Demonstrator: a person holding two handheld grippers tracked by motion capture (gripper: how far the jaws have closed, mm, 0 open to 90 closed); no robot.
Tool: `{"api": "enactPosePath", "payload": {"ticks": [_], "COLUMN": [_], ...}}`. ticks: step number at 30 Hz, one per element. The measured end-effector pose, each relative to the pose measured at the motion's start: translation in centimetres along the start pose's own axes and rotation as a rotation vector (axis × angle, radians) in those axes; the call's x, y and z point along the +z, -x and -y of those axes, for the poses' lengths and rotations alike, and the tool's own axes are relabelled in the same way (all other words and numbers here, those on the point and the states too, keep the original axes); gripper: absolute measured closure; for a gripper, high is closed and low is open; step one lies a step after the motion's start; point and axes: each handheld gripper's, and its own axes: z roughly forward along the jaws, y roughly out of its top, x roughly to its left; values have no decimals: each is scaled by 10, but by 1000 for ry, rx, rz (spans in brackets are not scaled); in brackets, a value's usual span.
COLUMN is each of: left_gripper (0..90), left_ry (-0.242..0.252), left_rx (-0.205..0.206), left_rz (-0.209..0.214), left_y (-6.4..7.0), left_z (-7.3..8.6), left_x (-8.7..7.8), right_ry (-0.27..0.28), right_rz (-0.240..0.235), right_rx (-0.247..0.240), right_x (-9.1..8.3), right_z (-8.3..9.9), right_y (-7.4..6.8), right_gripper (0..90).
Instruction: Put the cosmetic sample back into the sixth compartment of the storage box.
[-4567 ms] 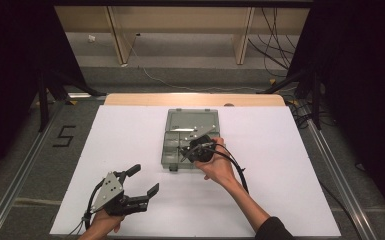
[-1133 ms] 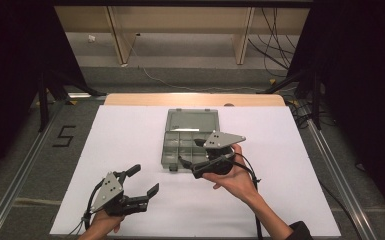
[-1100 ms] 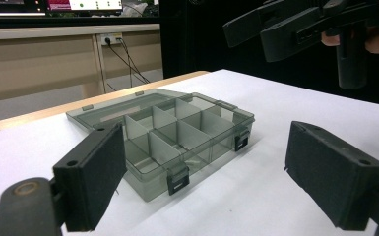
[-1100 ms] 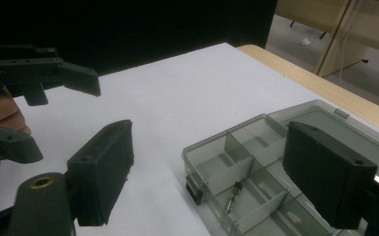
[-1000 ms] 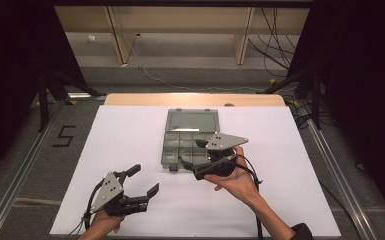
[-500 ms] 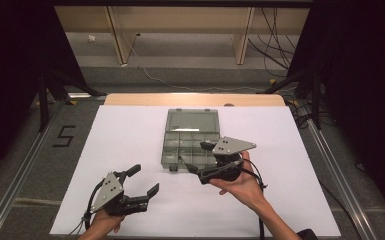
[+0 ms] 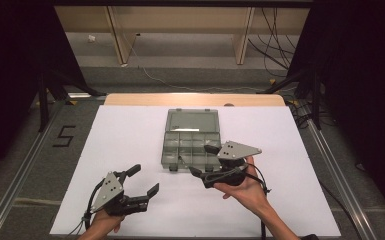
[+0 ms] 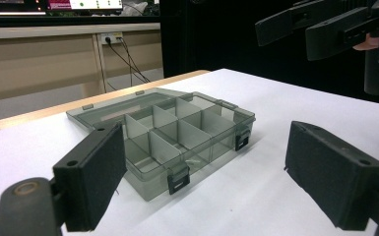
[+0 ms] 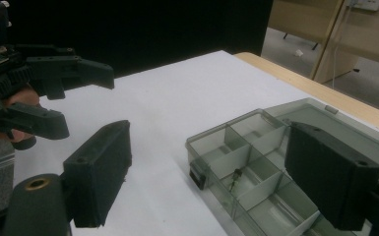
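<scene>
A smoky clear plastic organizer box (image 7: 189, 145) lies open in the middle of the white table, its lid flat behind it and its dividers forming several compartments. My right gripper (image 7: 201, 160) hovers open just off the box's near right corner, jaws pointing left, nothing between them. In the right gripper view the box (image 9: 256, 157) lies ahead between the jaws, and a small dark metal part (image 9: 236, 178) lies in one front compartment. My left gripper (image 7: 145, 179) rests open at the near left of the table. It faces the box (image 8: 177, 130) from a short distance.
The white sheet (image 7: 130, 130) covers the table, with a wooden strip (image 7: 195, 99) along its far edge. A "5" mark (image 7: 64, 136) is on the floor at the left. Metal rails (image 7: 330, 165) run along both sides. The right gripper (image 8: 325, 24) hangs high in the left gripper view.
My right gripper has drawn back from over the box toward the near right and now sits lower beside its front corner. The left gripper has stayed still.
</scene>
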Motion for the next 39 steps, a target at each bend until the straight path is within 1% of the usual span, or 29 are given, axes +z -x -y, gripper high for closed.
{"api": "enactPosePath", "payload": {"ticks": [1,2,4,6,7,8,9,11,13,14,15,17,18,19,20,22,24,25,26,27,29,30,31,32,34,35,36,37,39], "left_gripper": [151,151,151,151,151,151,151,151,151,151,151,151,151,151,151,151,151,151,151,151,151,151,151,151,151,151,151,151,151], "left_ry": [0,1,1,1,1,1,2,2,2,2,2,2,2,2,2,3,2,2,2,2,2,2,1,1,2,2,2,2,1], "left_rx": [0,0,0,-1,-1,-1,0,3,3,3,3,4,4,4,3,3,3,3,3,4,5,4,5,5,5,5,5,4,5], "left_rz": [0,0,0,-1,-1,-1,-1,-1,-1,-1,-1,0,0,-1,0,0,0,0,0,0,0,0,0,1,0,0,0,0,0], "left_y": [0,0,0,0,0,0,0,0,0,0,0,0,0,0,0,0,0,0,0,0,0,0,0,0,0,0,0,0,0], "left_z": [0,0,0,0,0,0,0,0,0,0,0,0,0,0,0,0,0,0,0,0,0,0,0,0,-1,-1,-1,-1,-1], "left_x": [0,0,0,0,0,0,0,0,0,0,0,0,0,0,0,0,0,0,0,0,0,0,0,0,0,0,0,0,0], "right_ry": [4,18,16,18,12,20,16,15,34,27,24,36,36,35,41,48,41,53,53,42,54,49,48,61,49,61,54,55,57], "right_rz": [8,9,8,14,7,8,18,18,17,13,17,18,21,21,27,17,31,28,28,36,28,38,36,39,32,29,35,39,44], "right_rx": [-2,-14,-1,-14,-4,-3,-14,-7,-12,-8,-15,-11,-17,-11,-16,0,-13,-3,-3,2,3,-6,2,-2,8,4,2,14,15], "right_x": [-1,-1,-3,-5,-6,-5,-7,-8,-9,-11,-12,-14,-15,-17,-18,-19,-23,-24,-24,-28,-28,-30,-31,-31,-33,-33,-34,-35,-36], "right_z": [0,1,2,3,4,5,6,8,10,11,11,12,13,14,15,18,20,23,23,25,26,26,27,28,30,31,32,33,35], "right_y": [0,1,0,0,0,-1,0,-1,-1,-1,-1,-2,-2,-2,-2,-2,-1,-2,-2,-2,-2,-1,-2,-2,-3,-3,-3,-4,-4], "right_gripper": [191,192,195,197,198,198,199,199,200,200,199,199,199,199,199,199,198,199,199,199,199,199,199,199,198,198,198,197,195]}}
